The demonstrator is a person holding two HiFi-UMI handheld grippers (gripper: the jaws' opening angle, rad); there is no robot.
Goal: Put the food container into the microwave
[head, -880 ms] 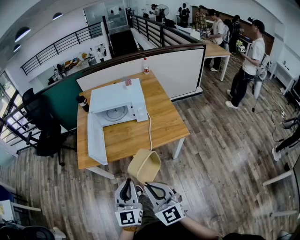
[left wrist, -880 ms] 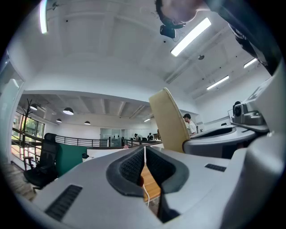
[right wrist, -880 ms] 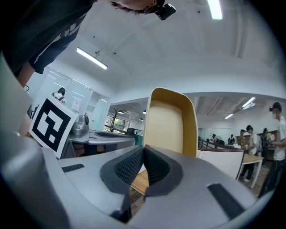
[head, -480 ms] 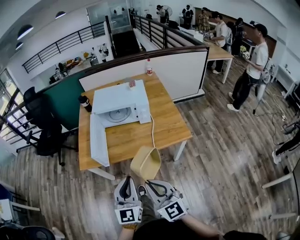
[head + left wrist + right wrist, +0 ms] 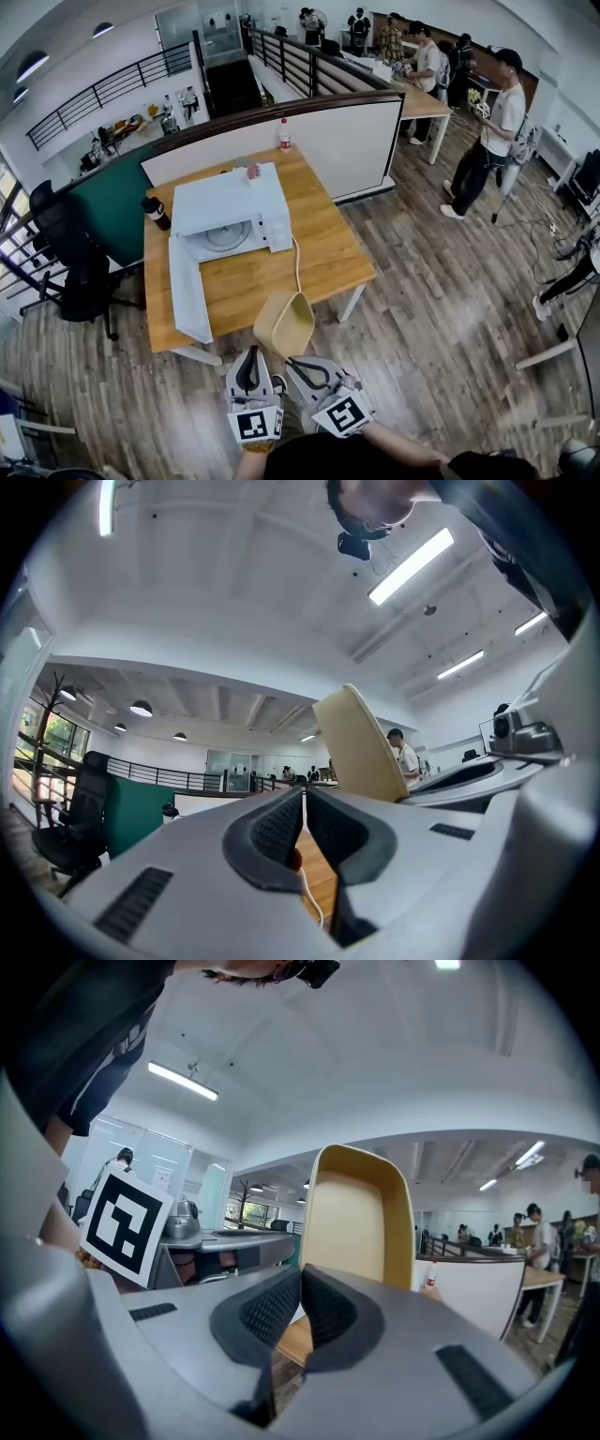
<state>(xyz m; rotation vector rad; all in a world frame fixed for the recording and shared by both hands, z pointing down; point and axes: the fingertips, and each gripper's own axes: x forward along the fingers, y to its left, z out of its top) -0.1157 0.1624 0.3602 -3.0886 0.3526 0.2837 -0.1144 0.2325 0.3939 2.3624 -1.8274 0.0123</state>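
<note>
A beige food container (image 5: 284, 325) hangs tilted at the wooden table's (image 5: 323, 253) front edge. My right gripper (image 5: 298, 362) is shut on its near wall. In the right gripper view the food container (image 5: 356, 1213) rises just past the right gripper (image 5: 300, 1288), showing its hollow inside. My left gripper (image 5: 250, 361) is beside it, shut and holding nothing. In the left gripper view, the left gripper (image 5: 305, 803) has the food container (image 5: 361, 747) to its right. The white microwave (image 5: 230, 202) stands on the table, its door (image 5: 187, 291) swung open to the left.
A white cable (image 5: 298, 267) runs from the microwave over the tabletop. A black bottle (image 5: 155, 212) stands left of the microwave, a red-capped bottle (image 5: 283, 137) at the far edge. A white partition (image 5: 319, 131) backs the table. A black chair (image 5: 66, 253) is at left; people (image 5: 487, 141) stand at right.
The container and both grippers have come slightly nearer the table's front edge. Both pairs of jaws look the same as before.
</note>
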